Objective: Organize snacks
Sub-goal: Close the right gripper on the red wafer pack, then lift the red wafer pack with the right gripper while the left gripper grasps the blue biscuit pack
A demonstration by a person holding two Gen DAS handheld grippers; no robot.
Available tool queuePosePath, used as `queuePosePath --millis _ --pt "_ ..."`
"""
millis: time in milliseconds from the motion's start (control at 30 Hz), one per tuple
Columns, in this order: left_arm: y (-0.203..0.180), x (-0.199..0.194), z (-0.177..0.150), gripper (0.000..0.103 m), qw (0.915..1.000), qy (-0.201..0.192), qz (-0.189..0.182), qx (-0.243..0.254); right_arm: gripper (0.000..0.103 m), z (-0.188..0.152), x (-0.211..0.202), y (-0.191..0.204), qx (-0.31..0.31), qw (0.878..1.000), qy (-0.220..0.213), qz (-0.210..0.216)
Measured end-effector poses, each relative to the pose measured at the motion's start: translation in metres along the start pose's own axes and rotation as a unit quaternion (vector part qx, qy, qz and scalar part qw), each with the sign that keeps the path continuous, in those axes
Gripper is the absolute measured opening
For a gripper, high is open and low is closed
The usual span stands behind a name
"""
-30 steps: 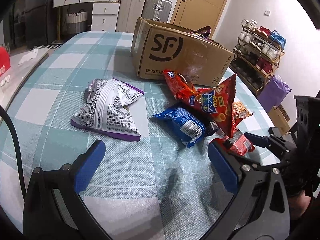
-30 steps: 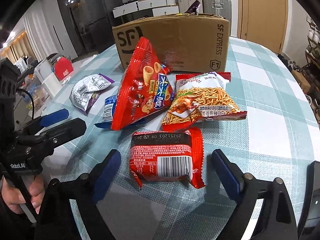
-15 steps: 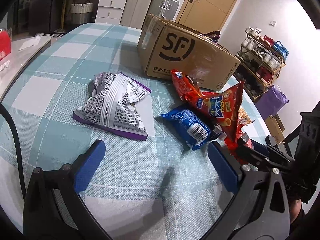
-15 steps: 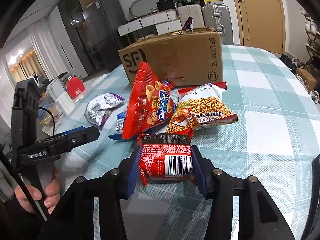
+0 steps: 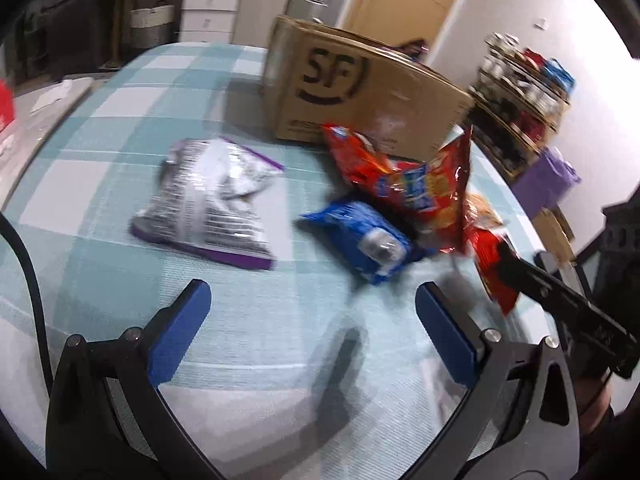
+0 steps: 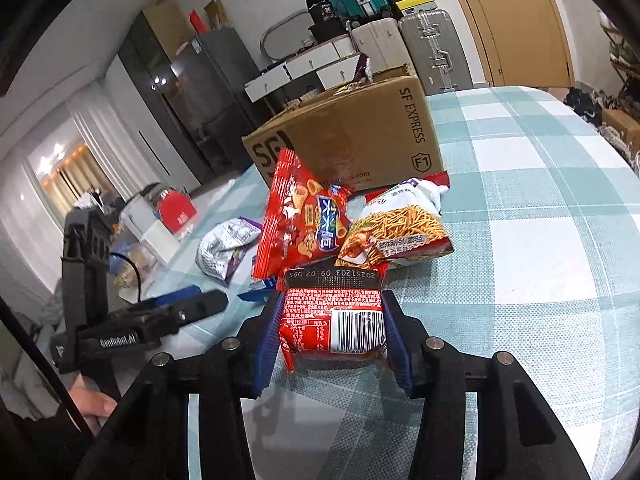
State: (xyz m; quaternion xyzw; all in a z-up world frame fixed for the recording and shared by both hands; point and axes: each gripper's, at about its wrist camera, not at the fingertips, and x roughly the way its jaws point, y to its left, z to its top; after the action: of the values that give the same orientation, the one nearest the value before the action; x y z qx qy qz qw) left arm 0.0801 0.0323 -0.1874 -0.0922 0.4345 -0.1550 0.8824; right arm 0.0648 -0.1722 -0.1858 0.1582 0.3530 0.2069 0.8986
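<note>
Right tool (image 6: 332, 334) clamped on small red snack packet (image 6: 334, 316), above checked tablecloth (image 6: 540, 240).

Indoor light, fairly dim; left wrist view motion-blurred, right wrist view sharp; heavy fisheye warp w/ dark corners.

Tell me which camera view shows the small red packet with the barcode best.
The right wrist view: the small red packet fills the centre, barcode and date print sharp, clamped between the right gripper pads. The left wrist view catches only a blurred red sliver at the right edge, partly behind the gripper's black finger.
</note>
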Motion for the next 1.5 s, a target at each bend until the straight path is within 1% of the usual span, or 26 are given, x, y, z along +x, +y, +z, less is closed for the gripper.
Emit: queuePosePath --millis 67,133,267,300,333,367,400,433,533,633,667,700,733,767,800,833,900,933,967,1000,1067,1167,1333,1400,1500 --pt "-0.011 0.002 0.003 0.102 0.9997 0.009 -0.001 0.023 0.048 0.0 -0.003 -0.003 0.008 1.0 -0.005 0.006" --pt "-0.025 0.006 0.008 0.102 0.9984 0.015 0.007 0.054 0.048 0.0 -0.006 -0.008 0.012 1.0 -0.006 0.008" --pt "-0.04 0.019 0.019 0.102 0.9968 0.033 0.007 0.073 0.048 0.001 -0.015 -0.018 0.022 1.0 -0.015 0.006" --pt "-0.043 0.024 0.023 0.102 0.996 0.038 0.014 0.08 0.048 0.001 -0.017 -0.022 0.026 0.999 -0.018 0.004" --pt "-0.047 0.028 0.025 0.102 0.9944 0.042 0.033 0.09 0.048 0.001 -0.018 -0.025 0.03 0.999 -0.02 0.006" --pt "-0.053 0.033 0.028 0.102 0.991 0.046 0.065 0.108 0.048 0.001 -0.02 -0.028 0.036 0.999 -0.022 0.009" --pt "-0.058 0.037 0.032 0.102 0.9868 0.048 0.085 0.129 0.048 0.0 -0.022 -0.031 0.042 0.999 -0.025 0.012" --pt "-0.062 0.038 0.034 0.102 0.9846 0.048 0.087 0.144 0.048 0.0 -0.022 -0.033 0.045 0.998 -0.026 0.021" --pt "-0.073 0.042 0.041 0.102 0.9776 0.064 0.072 0.187 0.048 0.0 -0.024 -0.031 0.038 0.998 -0.029 0.031" --pt "-0.083 0.05 0.045 0.101 0.967 0.085 0.058 0.233 0.048 0.001 -0.024 -0.029 0.033 0.998 -0.031 0.036" --pt "-0.085 0.053 0.047 0.096 0.9639 0.094 0.05 0.244 0.048 0.001 -0.024 -0.03 0.034 0.998 -0.031 0.037" --pt "-0.088 0.056 0.048 0.093 0.9628 0.097 0.046 0.248 0.048 0.001 -0.025 -0.03 0.035 0.998 -0.033 0.038" --pt "-0.088 0.059 0.05 0.09 0.962 0.1 0.04 0.251 0.048 0.0 -0.025 -0.031 0.036 0.998 -0.033 0.041" --pt "-0.087 0.062 0.054 0.09 0.9615 0.106 0.032 0.251 0.048 0.0 -0.025 -0.031 0.036 0.998 -0.032 0.045" --pt "-0.086 0.066 0.056 0.089 0.9609 0.117 0.019 0.25 0.048 0.0 -0.025 -0.03 0.034 0.998 -0.03 0.048" --pt "-0.084 0.072 0.059 0.086 0.9599 0.131 0.007 0.248 0.048 0.0 -0.025 -0.028 0.031 0.998 -0.029 0.049" --pt "-0.077 0.077 0.062 0.08 0.9597 0.137 0.004 0.245 0.048 0.0 -0.025 -0.026 0.025 0.998 -0.028 0.05" --pt "-0.076 0.078 0.063 0.078 0.9595 0.142 -0.002 0.243 0.048 0.0 -0.024 -0.025 0.024 0.998 -0.028 0.05" --pt "-0.075 0.077 0.065 0.075 0.9592 0.141 -0.009 0.245 0.048 0.0 -0.024 -0.025 0.024 0.998 -0.028 0.05" --pt "-0.072 0.077 0.065 0.074 0.9585 0.142 -0.016 0.247 0.048 0.0 -0.025 -0.026 0.025 0.998 -0.029 0.05" --pt "-0.07 0.073 0.066 0.067 0.9561 0.142 -0.025 0.255 0.048 0.0 -0.025 -0.027 0.028 0.998 -0.031 0.051" --pt "-0.064 0.064 0.062 0.06 0.9534 0.136 -0.031 0.268 0.048 0.0 -0.024 -0.028 0.03 0.998 -0.029 0.051" --pt "-0.053 0.049 0.057 0.051 0.9574 0.132 -0.04 0.254 0.048 0.001 -0.021 -0.028 0.03 0.998 -0.026 0.048" --pt "-0.054 0.043 0.051 0.05 0.9574 0.132 -0.042 0.253 0.048 0.001 -0.02 -0.029 0.031 0.998 -0.025 0.046" --pt "-0.057 0.033 0.042 0.049 0.9552 0.13 -0.033 0.264 0.048 0.002 -0.019 -0.03 0.033 0.998 -0.025 0.044"
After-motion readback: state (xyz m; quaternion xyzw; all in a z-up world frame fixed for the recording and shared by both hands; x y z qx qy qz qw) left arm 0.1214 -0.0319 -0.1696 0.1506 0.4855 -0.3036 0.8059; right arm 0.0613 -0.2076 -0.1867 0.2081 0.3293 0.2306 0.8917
